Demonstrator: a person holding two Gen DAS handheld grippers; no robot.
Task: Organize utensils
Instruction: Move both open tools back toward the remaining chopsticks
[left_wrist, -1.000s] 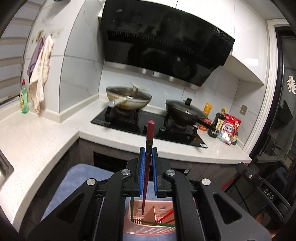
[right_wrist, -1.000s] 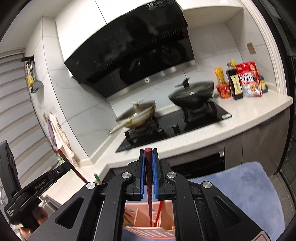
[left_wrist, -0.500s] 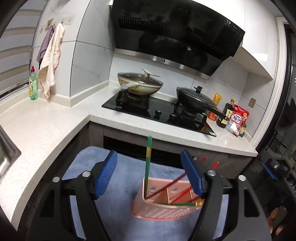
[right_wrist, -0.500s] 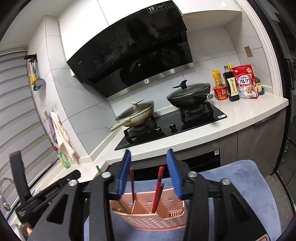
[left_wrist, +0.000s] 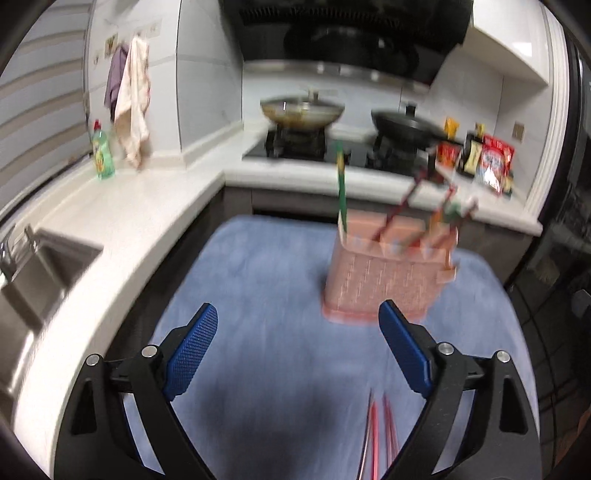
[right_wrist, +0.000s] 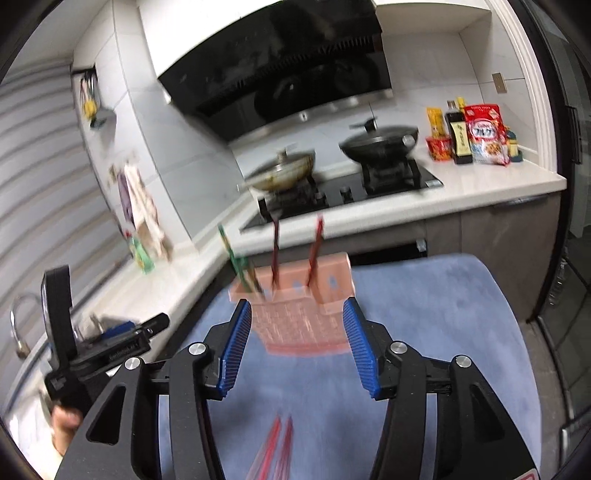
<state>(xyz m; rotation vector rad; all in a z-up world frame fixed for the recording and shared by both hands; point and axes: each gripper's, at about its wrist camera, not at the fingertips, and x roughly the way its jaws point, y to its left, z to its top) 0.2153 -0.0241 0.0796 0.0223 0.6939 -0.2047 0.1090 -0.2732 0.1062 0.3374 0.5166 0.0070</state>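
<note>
**Both grippers empty, loose chopsticks next**

Left wrist view, far left: steel sink (left_wrist: 44, 266) set in the white counter (left_wrist: 140, 206), a green dish-soap bottle (left_wrist: 102, 155) by the wall, towels hanging above it. Frame is motion-blurred.

Centre: blue mat (left_wrist: 266, 295) covers the work surface. Left gripper (left_wrist: 297, 343) hovers low over the mat, blue pads spread wide, nothing between them.

Right of centre: pink utensil caddy (left_wrist: 388, 280) stands upright on the mat, beyond the gripper. A green chopstick (left_wrist: 341, 192) stands in its left compartment; red ones (left_wrist: 410, 195) lean out of the compartments further right. Exact count not readable through the blur.

Bottom right: a few red chopsticks (left_wrist: 380, 435) lie flat on the mat, near the right finger, well apart from the caddy.

Right wrist view: right gripper (right_wrist: 297, 347) also gaping and empty, with the caddy (right_wrist: 306, 314) framed between its pads but not touched. The loose red chopsticks (right_wrist: 277, 446) lie on the mat (right_wrist: 443, 314) just below the fingers.

Judgement: sorting is partly done; the step in hand looks like going for the loose sticks. Next move calls for lowering one gripper over them, pads straddling a stick across its length, closing low against the soft mat, then lifting it upright over a red compartment. Thin sticks lying close together may come up in pairs or roll.
</note>
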